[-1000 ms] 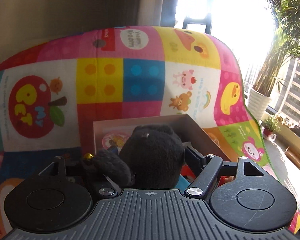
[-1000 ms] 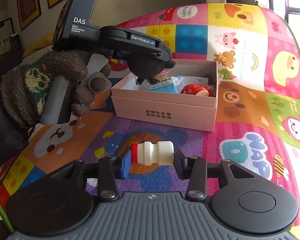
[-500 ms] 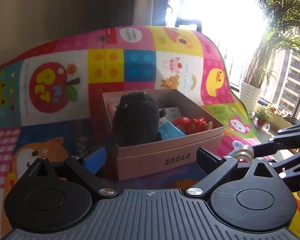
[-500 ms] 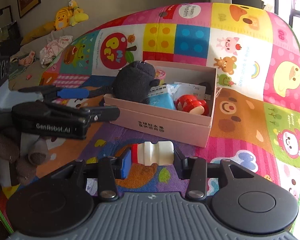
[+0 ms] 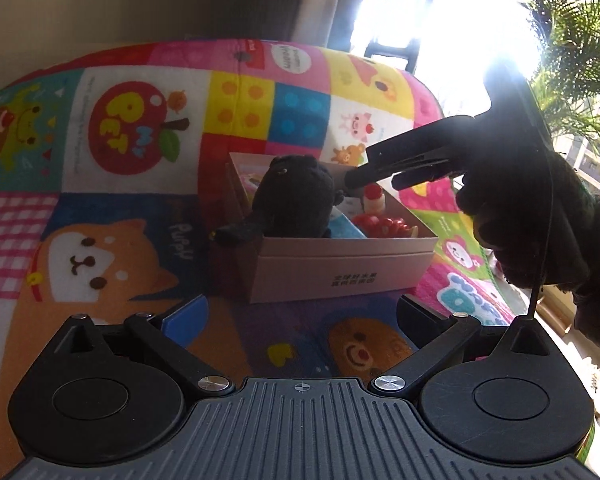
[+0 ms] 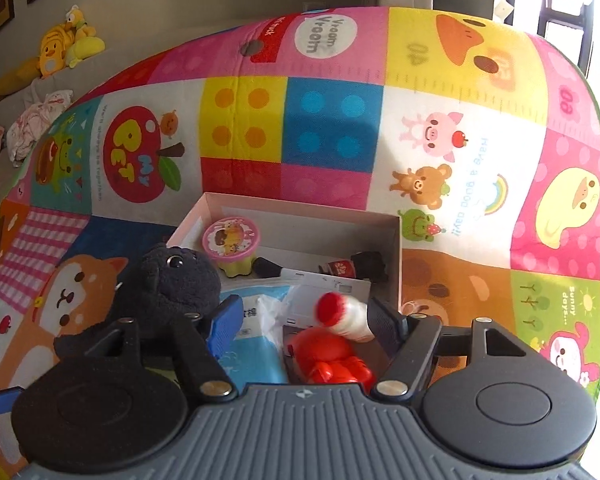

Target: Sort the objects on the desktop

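- Pink cardboard box [image 6: 398, 240] sits open on a bright patchwork play mat [image 6: 340, 120], and holds the sorted items.
- Black plush toy [image 6: 172, 284] stands in the box's left end, one limb draped over the left wall.
- Behind the plush stands a small pink-lidded cup [image 6: 231, 242] on a yellow-green base.
- A blue packet [image 6: 256, 344] lies flat in the middle of the box, with white cards and a dark item behind it towards the far right corner.
- A red toy [image 6: 328, 360] rests at the near right of the box.
- White bottle with a red cap [image 6: 342, 318] is tilted and blurred above the red toy, cap up and to the left.
- Right gripper [image 6: 304, 320] is above the box. Its jaws have just been opening and now stand apart; the bottle lies against the right finger [image 6: 384, 324], clear of the blue left pad.
- Left gripper [image 5: 300, 312] hangs short of the box's near wall, over bare mat. Its jaws have just been opening and stand wide apart with nothing between them.
- From the left wrist view, the right gripper and a gloved hand [image 5: 540, 220] cover the box's far right corner.
- Yellow plush toys [image 6: 64, 44] lie on a ledge well behind the mat, and a potted palm [image 5: 572, 60] stands by the bright window.
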{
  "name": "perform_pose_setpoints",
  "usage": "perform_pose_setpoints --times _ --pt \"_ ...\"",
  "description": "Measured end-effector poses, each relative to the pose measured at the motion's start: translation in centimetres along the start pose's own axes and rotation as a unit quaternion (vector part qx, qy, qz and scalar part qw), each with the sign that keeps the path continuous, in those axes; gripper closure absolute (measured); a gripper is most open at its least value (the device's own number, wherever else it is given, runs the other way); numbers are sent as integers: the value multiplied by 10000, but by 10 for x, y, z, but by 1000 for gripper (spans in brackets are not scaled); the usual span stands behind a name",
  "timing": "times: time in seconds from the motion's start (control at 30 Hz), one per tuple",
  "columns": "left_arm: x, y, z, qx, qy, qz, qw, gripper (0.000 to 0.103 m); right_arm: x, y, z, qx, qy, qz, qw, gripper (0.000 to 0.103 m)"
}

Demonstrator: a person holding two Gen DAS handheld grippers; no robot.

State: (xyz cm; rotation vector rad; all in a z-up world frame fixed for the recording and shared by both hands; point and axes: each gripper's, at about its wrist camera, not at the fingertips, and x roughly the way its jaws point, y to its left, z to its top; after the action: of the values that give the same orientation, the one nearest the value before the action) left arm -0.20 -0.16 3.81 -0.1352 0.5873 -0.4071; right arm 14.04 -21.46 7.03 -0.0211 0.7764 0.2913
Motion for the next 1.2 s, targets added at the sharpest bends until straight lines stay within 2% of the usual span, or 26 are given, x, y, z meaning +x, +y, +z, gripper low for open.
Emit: perform_pose_setpoints --times 0.1,0.2,0.37,0.53,0.63,0.7,0.77,0.83,0.9,0.93,1.0,1.07,1.1,1.2 --pt "7 7 -4 -207 57 -49 9998 0 10 17 3 148 -2 221 9996 24" --pt "13 9 -7 -347 111 -131 9993 0 18 23 8 358 -168 168 9991 23" --pt "14 12 -9 -456 66 -196 9987 0 12 24 13 474 -400 642 9960 22" --pt "23 14 -11 -627 124 -244 9977 0 38 39 9 244 0 859 9960 19" --pt "25 14 -13 -649 145 -212 9976 0 59 44 6 206 423 961 9943 31" --pt "24 15 -13 -658 116 -171 9976 0 57 43 7 137 460 977 9941 32" --pt "21 18 -12 -720 64 -166 9972 0 49 43 9 -116 427 814 9957 35" --pt "21 21 -12 -775 30 -167 9968 0 41 45 9 -517 148 0 9986 36" --pt "22 23 -12 -809 27 -162 9966 0 34 36 12 -710 -162 -756 9945 36" --pt "23 23 -12 -814 36 -168 9965 0 32 30 15 -696 -221 -1007 9922 36" --pt "23 23 -13 -812 57 -206 9965 0 31 19 20 -628 -311 -1250 9897 36" --pt "24 22 -13 -779 67 -222 9967 0 33 14 23 -594 -352 -1306 9890 36" --pt "24 21 -14 -761 73 -227 9968 0 35 13 24 -558 -323 -1205 9906 36" --pt "24 20 -15 -723 85 -217 9971 0 43 11 28 -265 -101 -493 9984 30"
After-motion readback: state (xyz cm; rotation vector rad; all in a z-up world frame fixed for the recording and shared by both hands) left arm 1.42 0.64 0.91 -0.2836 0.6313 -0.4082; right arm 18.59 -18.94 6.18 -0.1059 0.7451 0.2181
